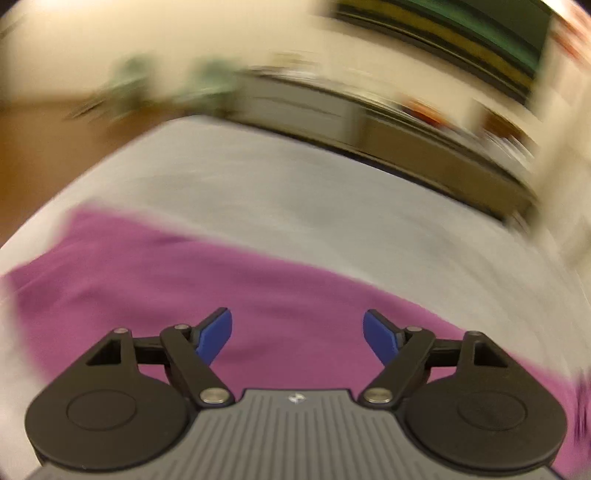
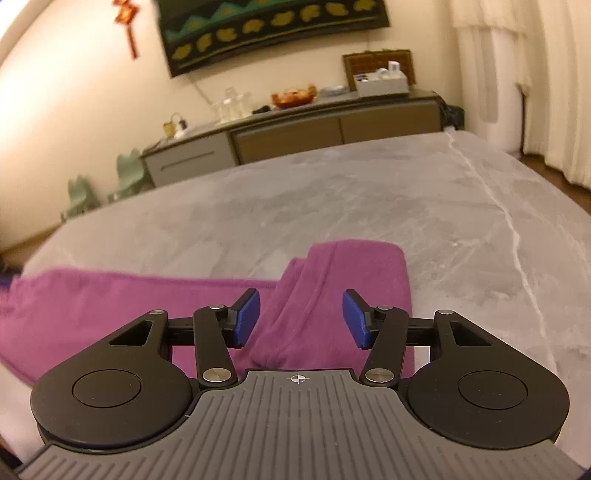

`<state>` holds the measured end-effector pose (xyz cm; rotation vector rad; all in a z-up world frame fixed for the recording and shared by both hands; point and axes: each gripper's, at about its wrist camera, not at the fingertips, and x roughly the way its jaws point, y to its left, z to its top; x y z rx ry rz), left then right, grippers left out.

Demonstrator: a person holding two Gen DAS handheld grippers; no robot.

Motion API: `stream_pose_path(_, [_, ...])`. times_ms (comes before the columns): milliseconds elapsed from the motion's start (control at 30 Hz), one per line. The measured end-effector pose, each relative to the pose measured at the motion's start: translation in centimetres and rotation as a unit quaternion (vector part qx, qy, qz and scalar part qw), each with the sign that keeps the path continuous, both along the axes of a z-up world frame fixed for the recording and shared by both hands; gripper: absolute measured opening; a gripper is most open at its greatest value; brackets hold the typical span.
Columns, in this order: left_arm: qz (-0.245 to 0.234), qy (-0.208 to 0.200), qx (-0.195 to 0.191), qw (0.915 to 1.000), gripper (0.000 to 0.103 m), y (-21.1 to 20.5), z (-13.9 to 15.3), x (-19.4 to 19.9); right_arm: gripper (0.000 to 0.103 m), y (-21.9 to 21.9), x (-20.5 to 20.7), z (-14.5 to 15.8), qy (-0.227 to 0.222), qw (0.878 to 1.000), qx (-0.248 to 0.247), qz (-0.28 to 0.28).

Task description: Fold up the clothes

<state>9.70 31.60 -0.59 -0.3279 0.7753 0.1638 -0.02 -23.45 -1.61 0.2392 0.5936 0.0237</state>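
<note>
Both grippers, left gripper [image 1: 297, 334] and right gripper [image 2: 301, 319], are held wide open, nothing gripped. Purple garment [image 2: 314, 295] is spread on the bed [image 2: 369, 192] directly beneath both. Only the top layer of the bunched fold ahead of the right gripper could be pinched, skewing the fold.

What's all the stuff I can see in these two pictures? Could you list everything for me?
garment: 1, purple, spread on the table, right end folded over
table: 1, grey marbled top, under the garment
sideboard: 1, grey and brown, against the far wall
bowl: 1, orange-red, on the sideboard
box: 1, grey, on the sideboard's right end
glassware: several, clear, on the sideboard
chairs: 2, pale green, left of the sideboard
wall hanging: 1, dark with yellow shapes, above the sideboard
knot ornament: 1, red, on the wall
curtain: white, far right
left gripper: 1, black with blue fingers, open, above the garment, view blurred
right gripper: 1, black with blue fingers, open, over the folded end
</note>
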Motion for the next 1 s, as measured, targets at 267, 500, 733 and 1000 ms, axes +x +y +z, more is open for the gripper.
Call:
stream_pose_path(267, [0.167,0.009,-0.126,0.9779,0.089,15.2,-4.2,-7.7,0.071,6.0,1.5,0.4,0.01,0.998,-0.041,0.052])
stream_pose_path(500, [0.196,-0.004,-0.148,0.9694,0.095,17.6,-6.2,-6.8,0.078,10.7,2.3,-0.2,0.011,0.992,-0.093,0.088])
stream_pose_path(733, [0.185,-0.015,-0.091,0.9785,0.012,16.2,-6.1,-5.3,0.07,11.2,3.5,-1.2,0.029,0.991,-0.054,0.116])
stream_pose_path(1000, [0.039,-0.129,0.199,0.9707,0.005,4.4,-0.4,-6.8,0.074,13.0,5.0,-3.3,0.067,0.987,-0.079,0.123])
